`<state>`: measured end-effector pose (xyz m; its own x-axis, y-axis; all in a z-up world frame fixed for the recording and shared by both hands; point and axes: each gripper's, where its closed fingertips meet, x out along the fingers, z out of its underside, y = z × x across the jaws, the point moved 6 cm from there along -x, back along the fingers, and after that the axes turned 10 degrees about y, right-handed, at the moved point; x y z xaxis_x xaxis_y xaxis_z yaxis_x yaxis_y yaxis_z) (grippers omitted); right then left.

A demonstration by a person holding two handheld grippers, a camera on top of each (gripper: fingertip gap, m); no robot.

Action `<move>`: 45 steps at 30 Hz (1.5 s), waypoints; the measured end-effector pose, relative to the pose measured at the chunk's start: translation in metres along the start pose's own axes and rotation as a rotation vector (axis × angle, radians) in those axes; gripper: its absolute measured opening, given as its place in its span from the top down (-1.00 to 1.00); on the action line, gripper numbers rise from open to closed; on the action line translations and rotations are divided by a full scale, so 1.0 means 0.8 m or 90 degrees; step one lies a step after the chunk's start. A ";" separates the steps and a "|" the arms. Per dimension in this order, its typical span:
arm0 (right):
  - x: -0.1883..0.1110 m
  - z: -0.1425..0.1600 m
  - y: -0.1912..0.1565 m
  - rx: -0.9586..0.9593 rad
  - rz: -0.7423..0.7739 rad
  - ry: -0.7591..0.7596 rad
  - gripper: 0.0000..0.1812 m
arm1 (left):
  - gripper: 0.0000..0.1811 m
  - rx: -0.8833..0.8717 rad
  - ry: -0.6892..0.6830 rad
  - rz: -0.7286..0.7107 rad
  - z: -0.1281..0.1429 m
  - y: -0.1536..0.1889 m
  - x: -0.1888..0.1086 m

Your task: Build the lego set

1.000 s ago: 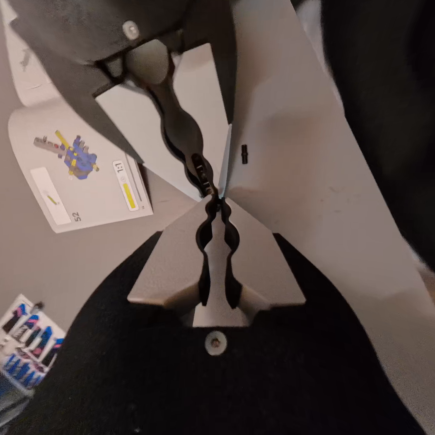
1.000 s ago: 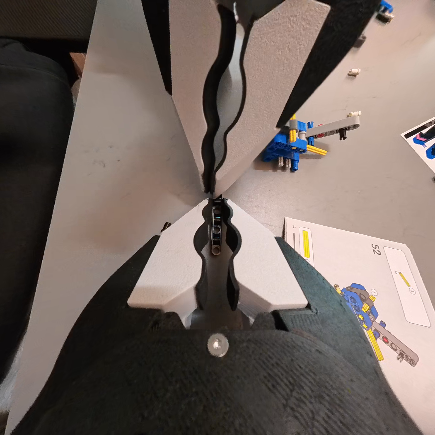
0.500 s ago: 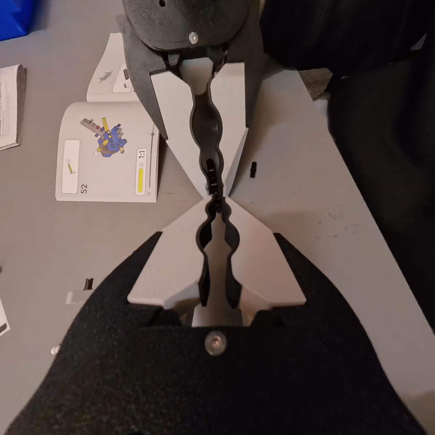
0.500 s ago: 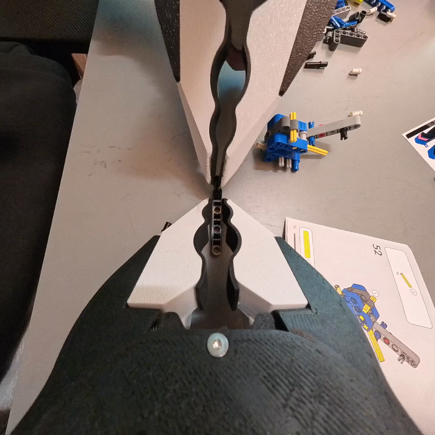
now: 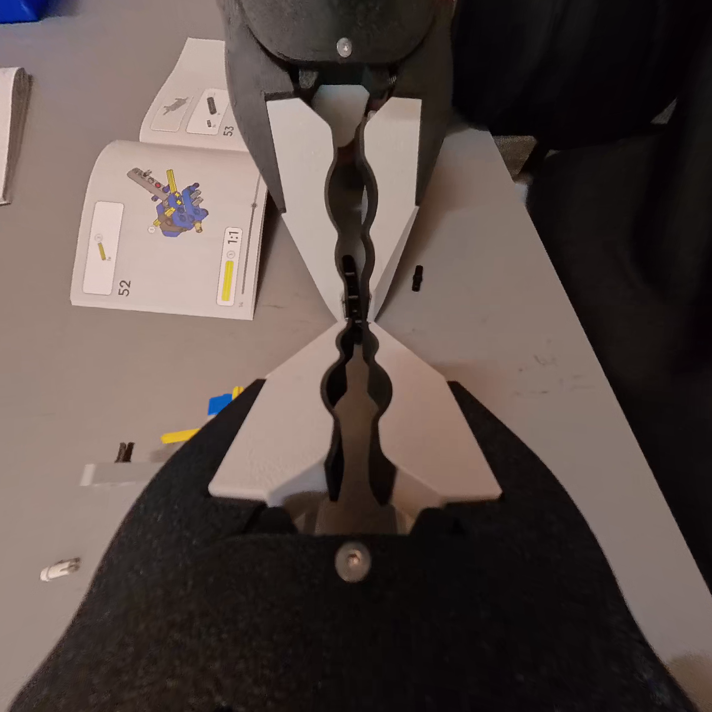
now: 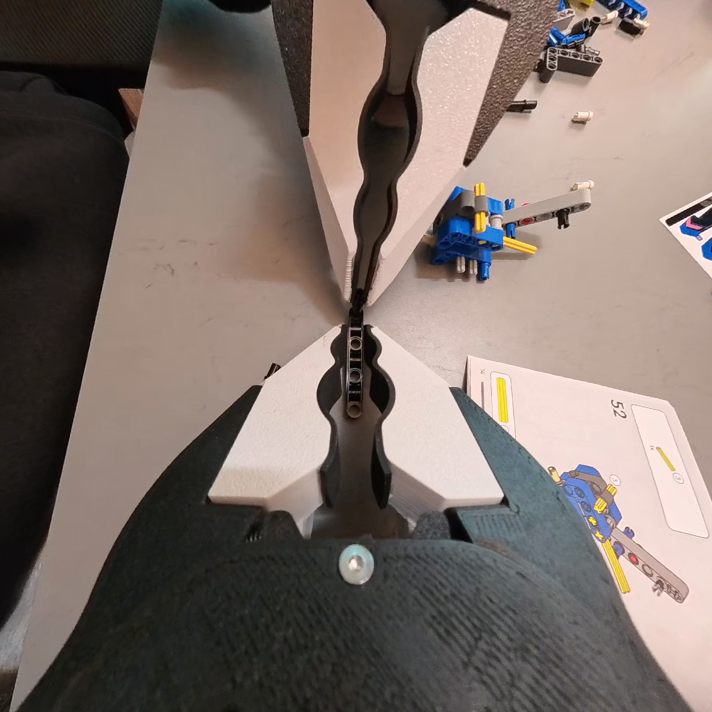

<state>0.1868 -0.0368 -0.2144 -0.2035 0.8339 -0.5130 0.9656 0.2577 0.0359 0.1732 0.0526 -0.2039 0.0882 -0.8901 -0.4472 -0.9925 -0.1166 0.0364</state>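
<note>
- Two tools meet tip to tip over the worktop (image 6: 215,239): the right tool (image 6: 355,327) is clamped on a thin black beam (image 6: 355,370) with round holes, which lies along its jaws and sticks out a little past the tips.
- Left tool (image 5: 356,332) has its jaws drawn together at the tips on something small and dark, probably a pin or the beam's far end; which one I cannot tell.
- Part of the build is done, I judge: a blue sub-assembly (image 6: 468,231) with yellow axles and a grey arm sits on the worktop to the right, well apart from both tools, and looks much like the drawing on the open instruction booklet (image 5: 165,231).
- Plenty is left: loose pieces (image 6: 570,61) lie at the far right corner, a lone black pin (image 5: 417,277) rests just beside the right tool's fingers, and the beam is not yet on the model.
- Hidden or unclear: the contact point between the tips is dark and tiny; the sub-assembly is mostly covered by the tool body in the left wrist view; a sticker sheet (image 6: 693,227) is cut off at the edge.
</note>
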 end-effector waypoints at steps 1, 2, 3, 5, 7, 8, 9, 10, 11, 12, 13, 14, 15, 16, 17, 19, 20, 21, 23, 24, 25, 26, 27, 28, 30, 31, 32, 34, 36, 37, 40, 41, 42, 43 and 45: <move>0.000 0.000 0.000 0.000 0.000 0.000 0.92 | 0.99 0.003 0.000 -0.003 0.000 0.000 0.000; 0.000 0.000 0.000 0.000 0.000 0.000 0.92 | 0.99 0.010 -0.002 -0.007 -0.001 0.001 0.001; 0.000 0.000 0.000 0.000 0.000 0.000 0.92 | 0.99 0.018 -0.004 -0.011 -0.002 0.001 0.002; 0.000 0.000 0.000 -0.003 0.002 0.000 0.92 | 0.99 0.023 -0.010 -0.013 -0.003 0.001 0.002; 0.000 0.000 0.000 -0.004 0.002 0.000 0.92 | 0.99 0.027 -0.007 -0.011 -0.001 0.001 0.000; 0.000 0.000 0.000 -0.004 0.002 0.000 0.92 | 0.99 0.029 -0.002 -0.010 0.000 0.001 0.000; 0.000 0.000 0.000 -0.004 0.003 0.000 0.92 | 0.99 0.032 0.003 -0.010 0.000 0.001 0.000; 0.000 0.000 0.000 -0.004 0.002 0.001 0.92 | 0.99 0.036 0.006 -0.010 0.000 0.002 -0.001; 0.000 0.000 0.000 -0.005 0.003 0.000 0.92 | 0.99 0.039 0.008 -0.009 0.000 0.002 -0.001; 0.000 0.000 -0.001 -0.006 0.003 0.000 0.92 | 0.99 0.044 0.016 -0.009 -0.002 0.003 -0.002; -0.001 0.000 -0.001 -0.006 0.003 0.000 0.87 | 0.99 0.044 0.028 -0.010 -0.005 0.003 -0.003; -0.001 0.000 0.000 -0.006 0.010 0.000 0.81 | 0.99 0.040 0.039 -0.013 -0.007 0.002 -0.005; -0.002 0.000 0.001 -0.010 0.020 0.002 0.76 | 0.99 0.039 0.048 -0.018 -0.009 0.001 -0.006; -0.005 0.000 0.001 -0.016 0.025 0.005 0.70 | 0.99 0.039 0.057 -0.024 -0.011 0.001 -0.009; -0.009 0.001 0.002 -0.024 0.041 0.012 0.65 | 0.99 0.036 0.069 -0.030 -0.014 0.001 -0.012; -0.018 -0.004 0.004 -0.034 0.072 0.046 0.64 | 0.99 0.024 0.097 -0.045 -0.022 0.000 -0.017; -0.022 -0.011 0.003 -0.040 0.085 0.077 0.64 | 0.99 0.020 0.108 -0.053 -0.025 0.000 -0.020; -0.025 -0.019 0.000 -0.049 0.096 0.115 0.68 | 0.99 0.017 0.121 -0.057 -0.029 0.001 -0.022; -0.027 -0.031 -0.006 -0.083 0.122 0.167 0.73 | 0.99 0.015 0.146 -0.067 -0.036 0.002 -0.025; -0.028 -0.035 -0.007 -0.101 0.140 0.172 0.81 | 0.99 0.015 0.156 -0.069 -0.039 0.003 -0.025; -0.028 -0.038 -0.007 -0.116 0.154 0.171 0.87 | 1.00 0.014 0.165 -0.073 -0.042 0.003 -0.026; -0.029 -0.042 -0.007 -0.125 0.167 0.173 0.88 | 1.00 0.012 0.174 -0.074 -0.043 0.004 -0.027; -0.029 -0.045 -0.008 -0.129 0.169 0.180 0.93 | 1.00 0.010 0.181 -0.073 -0.045 0.004 -0.027; -0.029 -0.047 -0.008 -0.129 0.173 0.187 0.96 | 0.99 0.011 0.188 -0.074 -0.046 0.004 -0.028; -0.030 -0.047 -0.008 -0.131 0.175 0.193 0.97 | 0.99 0.015 0.192 -0.076 -0.046 0.005 -0.028; -0.030 -0.047 -0.008 -0.128 0.174 0.196 0.97 | 0.99 0.017 0.193 -0.077 -0.046 0.005 -0.029; -0.029 -0.046 -0.007 -0.123 0.174 0.198 0.97 | 0.99 0.022 0.191 -0.080 -0.046 0.005 -0.029; -0.029 -0.045 -0.006 -0.118 0.172 0.199 0.97 | 0.99 0.040 0.181 -0.086 -0.045 0.006 -0.029; -0.029 -0.043 -0.005 -0.109 0.173 0.208 0.97 | 0.99 0.057 0.168 -0.095 -0.044 0.006 -0.029; -0.028 -0.043 -0.005 -0.103 0.167 0.210 0.97 | 0.99 0.063 0.163 -0.095 -0.044 0.006 -0.029; -0.027 -0.043 -0.005 -0.105 0.166 0.206 0.97 | 0.99 0.073 0.149 -0.095 -0.044 0.007 -0.028; -0.027 -0.043 -0.005 -0.106 0.167 0.207 0.97 | 0.98 0.073 0.145 -0.094 -0.044 0.007 -0.028; -0.027 -0.043 -0.005 -0.106 0.168 0.208 0.97 | 0.97 0.074 0.144 -0.095 -0.044 0.006 -0.028; -0.027 -0.043 -0.005 -0.103 0.166 0.210 0.97 | 0.96 0.073 0.145 -0.094 -0.044 0.005 -0.028; -0.028 -0.043 -0.004 -0.103 0.170 0.212 0.98 | 0.95 0.067 0.145 -0.090 -0.045 0.005 -0.028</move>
<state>0.1826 -0.0396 -0.1733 -0.0180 0.9862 -0.1647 0.9589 0.0637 0.2765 0.1706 0.0566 -0.1618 0.2317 -0.9458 -0.2278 -0.9711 -0.2112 -0.1110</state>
